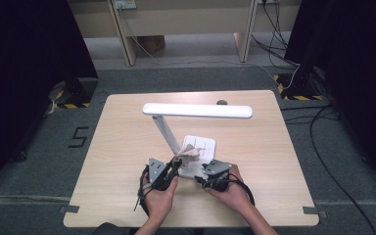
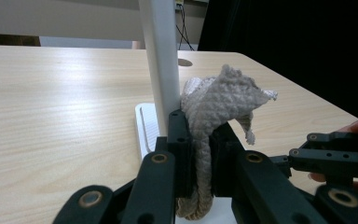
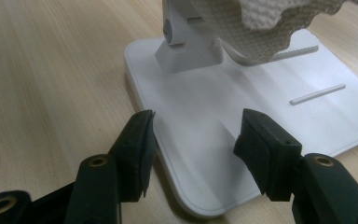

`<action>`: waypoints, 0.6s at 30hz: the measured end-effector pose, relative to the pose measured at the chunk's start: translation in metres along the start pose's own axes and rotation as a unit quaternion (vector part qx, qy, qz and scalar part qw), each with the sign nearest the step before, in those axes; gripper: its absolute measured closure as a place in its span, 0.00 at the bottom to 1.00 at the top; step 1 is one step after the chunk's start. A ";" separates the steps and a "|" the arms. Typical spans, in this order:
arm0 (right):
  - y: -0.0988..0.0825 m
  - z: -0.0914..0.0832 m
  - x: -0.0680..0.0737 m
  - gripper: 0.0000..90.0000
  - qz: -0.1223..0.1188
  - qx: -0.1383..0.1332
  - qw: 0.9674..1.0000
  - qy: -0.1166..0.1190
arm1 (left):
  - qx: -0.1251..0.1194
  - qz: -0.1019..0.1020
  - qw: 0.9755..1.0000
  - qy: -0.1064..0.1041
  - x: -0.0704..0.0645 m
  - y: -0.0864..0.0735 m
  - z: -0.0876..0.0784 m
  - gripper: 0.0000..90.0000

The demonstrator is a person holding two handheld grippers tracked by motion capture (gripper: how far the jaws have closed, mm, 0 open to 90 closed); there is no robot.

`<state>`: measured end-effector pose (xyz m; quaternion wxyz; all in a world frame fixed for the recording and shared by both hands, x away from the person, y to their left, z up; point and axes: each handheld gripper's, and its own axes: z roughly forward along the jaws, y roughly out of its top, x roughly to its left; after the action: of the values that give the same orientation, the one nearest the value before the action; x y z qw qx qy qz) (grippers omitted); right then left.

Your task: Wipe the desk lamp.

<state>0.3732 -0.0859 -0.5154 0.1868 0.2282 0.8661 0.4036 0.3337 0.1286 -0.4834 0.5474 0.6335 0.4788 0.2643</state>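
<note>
Now, at the left, the left gripper [image 1: 173, 168] is seen with its fingers [image 2: 179, 140] clamped together on a beige knitted cloth [image 2: 214, 105], which is bunched up and pressed right against the white lamp stem [image 2: 161, 60]. From the left gripper view the cloth is pinched in a thick fold between the two black pads, its loose end flopping over to the far side of the stem. Judging by that hold, the cloth is kept tight so that it can be rubbed along the stem without slipping; a wipe of the lamp appears to be the work in hand.

Moving to the middle, the lamp [image 1: 197, 110] stands on the wooden counter [image 1: 127, 147], its long head well above the cloth, its flat white base [image 3: 205, 140] lying on the counter beneath.

Over at the right, the right gripper [image 1: 203, 177] is held low at the near corner of the base. In the right gripper view its fingers [image 3: 137, 154] are spread apart on either side of that corner, and nothing is gripped; whether a pad touches the base cannot be told. That placement is judged to be for steadying, so the light lamp is not pushed across the counter while the stem is being rubbed.
</note>
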 end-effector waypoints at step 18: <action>0.000 0.000 0.000 0.51 -0.001 -0.002 1.000 0.000 | 0.035 -0.009 0.999 -0.007 0.003 -0.010 0.001 0.91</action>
<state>0.3733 -0.0857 -0.5155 0.1878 0.2275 0.8656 0.4047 0.3330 0.1302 -0.4935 0.5308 0.6498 0.4892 0.2381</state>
